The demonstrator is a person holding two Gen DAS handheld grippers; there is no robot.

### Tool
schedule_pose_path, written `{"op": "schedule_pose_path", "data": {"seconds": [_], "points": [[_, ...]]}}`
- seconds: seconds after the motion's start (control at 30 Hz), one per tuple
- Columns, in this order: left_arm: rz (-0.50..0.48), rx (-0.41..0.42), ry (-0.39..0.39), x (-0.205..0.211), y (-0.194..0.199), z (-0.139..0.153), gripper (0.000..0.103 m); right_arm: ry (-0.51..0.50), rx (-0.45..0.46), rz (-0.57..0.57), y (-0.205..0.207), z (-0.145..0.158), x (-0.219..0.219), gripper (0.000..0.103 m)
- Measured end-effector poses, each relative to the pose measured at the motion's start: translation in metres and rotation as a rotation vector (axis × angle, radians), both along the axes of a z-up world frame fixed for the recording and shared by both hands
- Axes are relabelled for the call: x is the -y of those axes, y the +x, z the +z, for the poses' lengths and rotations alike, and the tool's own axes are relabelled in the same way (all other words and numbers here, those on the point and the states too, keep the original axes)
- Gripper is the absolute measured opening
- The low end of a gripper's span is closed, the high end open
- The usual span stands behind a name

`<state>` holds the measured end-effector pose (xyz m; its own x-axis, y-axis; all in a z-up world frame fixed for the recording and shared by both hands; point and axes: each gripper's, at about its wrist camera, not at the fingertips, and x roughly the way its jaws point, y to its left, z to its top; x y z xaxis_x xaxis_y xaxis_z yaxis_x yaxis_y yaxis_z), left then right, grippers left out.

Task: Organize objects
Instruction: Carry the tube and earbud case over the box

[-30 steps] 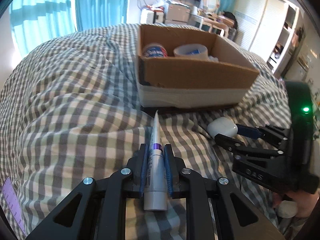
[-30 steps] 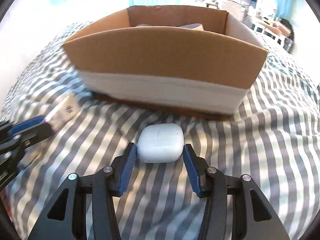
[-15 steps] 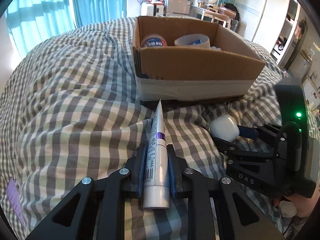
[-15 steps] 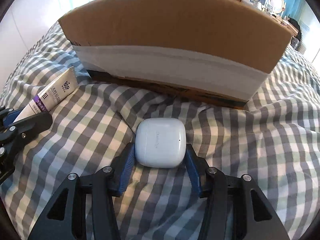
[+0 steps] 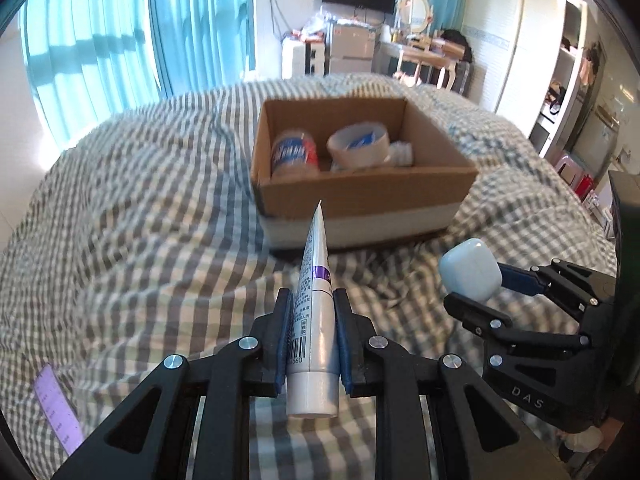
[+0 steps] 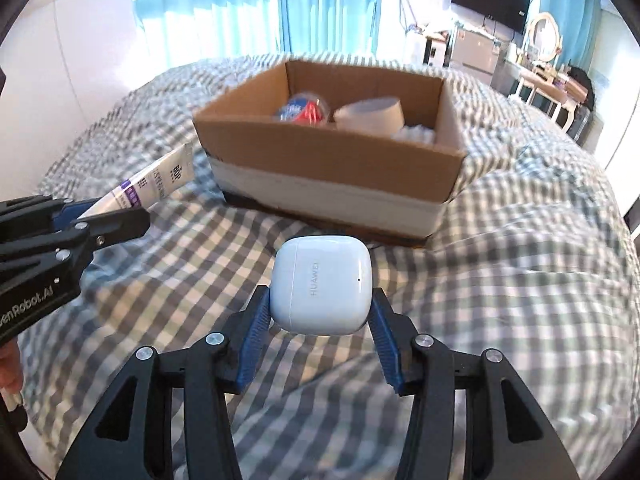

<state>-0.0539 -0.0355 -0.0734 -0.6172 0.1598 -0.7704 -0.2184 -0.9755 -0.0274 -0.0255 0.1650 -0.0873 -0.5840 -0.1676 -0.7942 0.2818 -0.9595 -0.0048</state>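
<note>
Setting: bedroom with turquoise curtains; a bed [image 5: 120,240] under a grey-and-white checked cover carries everything.
Landmark: open brown cardboard box with a white band round its base [image 5: 360,188], sitting on the bed with a blue-and-red labelled jar [image 5: 294,154], a roll of tape [image 5: 358,146] and something white already inside.
Left claw [image 5: 312,336]: clamped on a white squeeze tube with a purple band [image 5: 314,292], held clear of the cover.
Tube axis: lengthwise along the claw, flat crimped end pointing at the box's near wall, cap end toward the camera.
Right claw [image 6: 320,316]: clamped on a white rounded earbud case [image 6: 322,290], also lifted off the cover.
Key relation: the box lies ahead of both claws and slightly lower; the case is short of the near wall, the tube to its left. Neither claw looks clearly nearer.
Change: a second ago both items lay on the cover below the box's rim; now both are raised, and the box interior shows from both wrists.
Likely next: carry forward over the near wall.
</note>
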Motion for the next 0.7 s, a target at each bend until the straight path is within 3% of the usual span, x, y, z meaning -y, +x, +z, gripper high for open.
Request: {"op": "schedule_pose_path", "data": {"seconds": [0.37,0.7], "points": [[-0.027,-0.133,-0.021,-0.019,0.025,0.061,0.02,-0.027,-0.146,0.02,0.017,0.062,0.008,0.049],[-0.05,-0.234,0.011,-0.027,-0.008,0.109,0.02,-0.032,-0.253,0.027,-0.009,0.124,0.003,0.049]]}}
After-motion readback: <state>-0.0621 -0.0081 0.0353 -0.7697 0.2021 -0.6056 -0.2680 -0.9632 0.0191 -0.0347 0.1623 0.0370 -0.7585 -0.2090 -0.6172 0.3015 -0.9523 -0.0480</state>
